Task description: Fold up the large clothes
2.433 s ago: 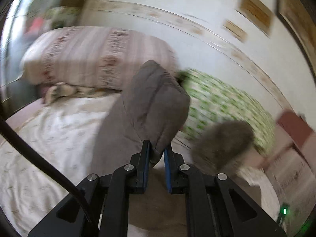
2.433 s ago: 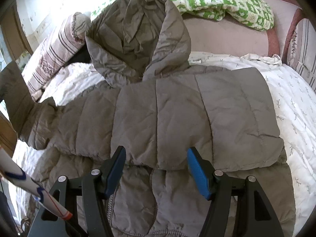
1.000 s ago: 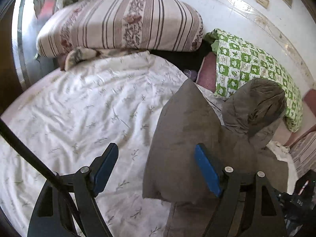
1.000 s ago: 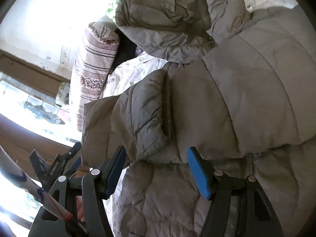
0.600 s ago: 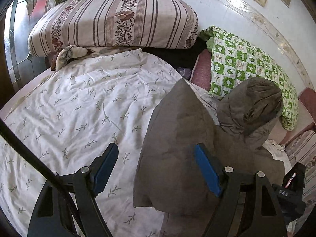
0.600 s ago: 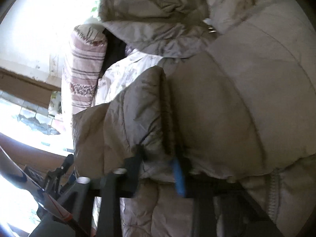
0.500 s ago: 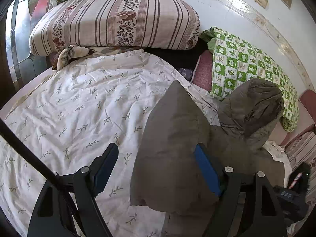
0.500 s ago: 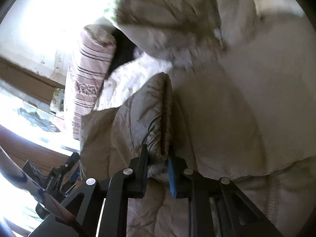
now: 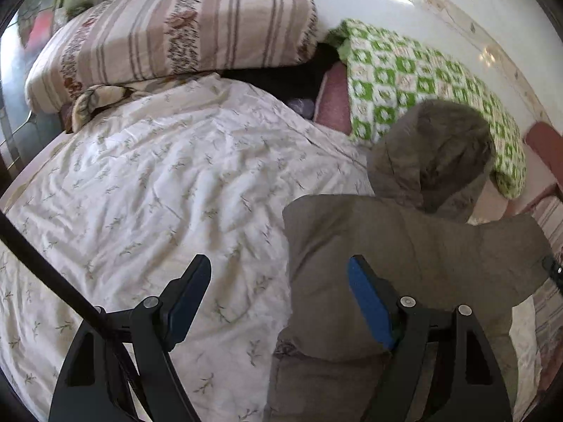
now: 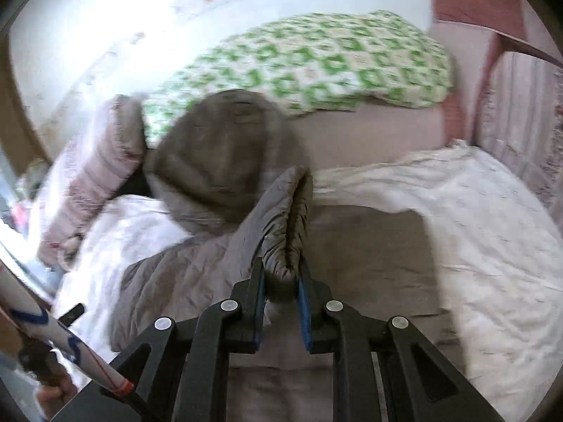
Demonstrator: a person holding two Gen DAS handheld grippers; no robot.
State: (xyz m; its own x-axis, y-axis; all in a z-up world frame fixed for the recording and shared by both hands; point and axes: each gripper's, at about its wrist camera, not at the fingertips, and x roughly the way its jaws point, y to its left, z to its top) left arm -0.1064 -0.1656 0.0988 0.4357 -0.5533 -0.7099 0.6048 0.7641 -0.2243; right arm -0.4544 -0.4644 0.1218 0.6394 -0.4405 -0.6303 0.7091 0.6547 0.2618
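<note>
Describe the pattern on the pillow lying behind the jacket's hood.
Green-and-white checked pillow; clearest in the left wrist view.

Jacket [image 9: 404,246] on bed [image 9: 158,183] (pillows [image 9: 169,31] behind).

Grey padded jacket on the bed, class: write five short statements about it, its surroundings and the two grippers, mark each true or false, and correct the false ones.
1. The right gripper is clamped on a fold of the grey padded jacket. True.
2. The left gripper is also gripping the jacket. False: its jaws stand wide open, pressing on nothing.
3. The jacket's hood lies toward the green checked blanket. True.
4. The sheet under the jacket is plain dark blue. False: it is white with small leafy sprigs.
5. A striped pillow sits at the far side of the bed. True.
</note>
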